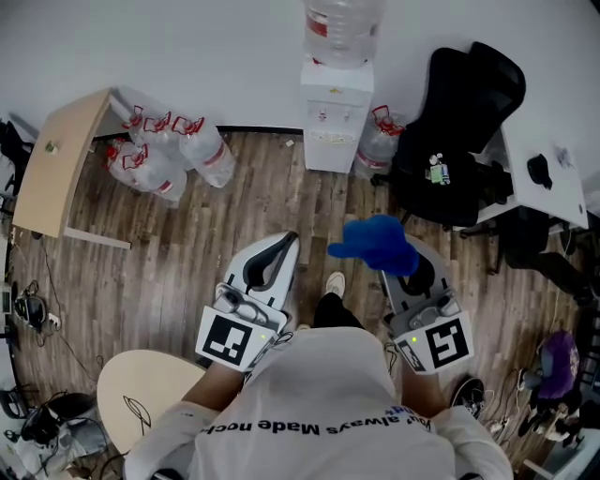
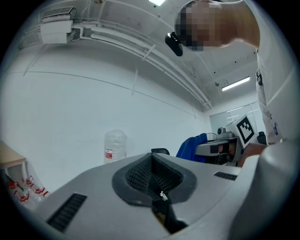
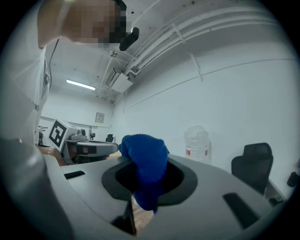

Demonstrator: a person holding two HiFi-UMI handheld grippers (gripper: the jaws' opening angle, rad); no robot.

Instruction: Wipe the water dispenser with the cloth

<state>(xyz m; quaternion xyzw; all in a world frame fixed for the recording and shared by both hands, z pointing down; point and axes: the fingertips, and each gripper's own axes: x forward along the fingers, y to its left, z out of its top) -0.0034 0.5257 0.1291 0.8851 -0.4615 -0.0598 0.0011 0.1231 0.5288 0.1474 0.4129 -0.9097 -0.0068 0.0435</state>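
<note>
Cloth [image 3: 145, 159], blue and bunched, sits clamped in our right hand-held gripper [image 1: 417, 272]. The jaws press on its middle, a fold hangs below them, and the rest bulges up over the tips toward our left. Our left hand-held gripper [image 2: 152, 164] is clenched on nothing, its ribbed pads meeting along one seam. We hold both tools low in front of our body, forearms bent, jaws pointing forward and tilted somewhat upward. The two are side by side and apart, with our shoe [image 1: 335, 281] on the wooden floor [image 1: 187, 253] between them.

The water dispenser [image 1: 335, 117] stands ahead of us against the white wall [image 1: 187, 47], well apart from both tools. Its big bottle [image 1: 343, 26] stands upright on top, and the cloth touches no part of it. Open floor lies between us and its front.

A black office chair [image 1: 459, 141] stands near its right side, with a spare bottle [image 1: 380, 141] on the floor between them and a white desk [image 1: 553, 178] beyond. To its left we see a heap of empty bottles [image 1: 169, 155] by the wall, next to a wooden desk [image 1: 56, 164]. A round pale panel [image 1: 141, 389] lies just beside our left elbow.
</note>
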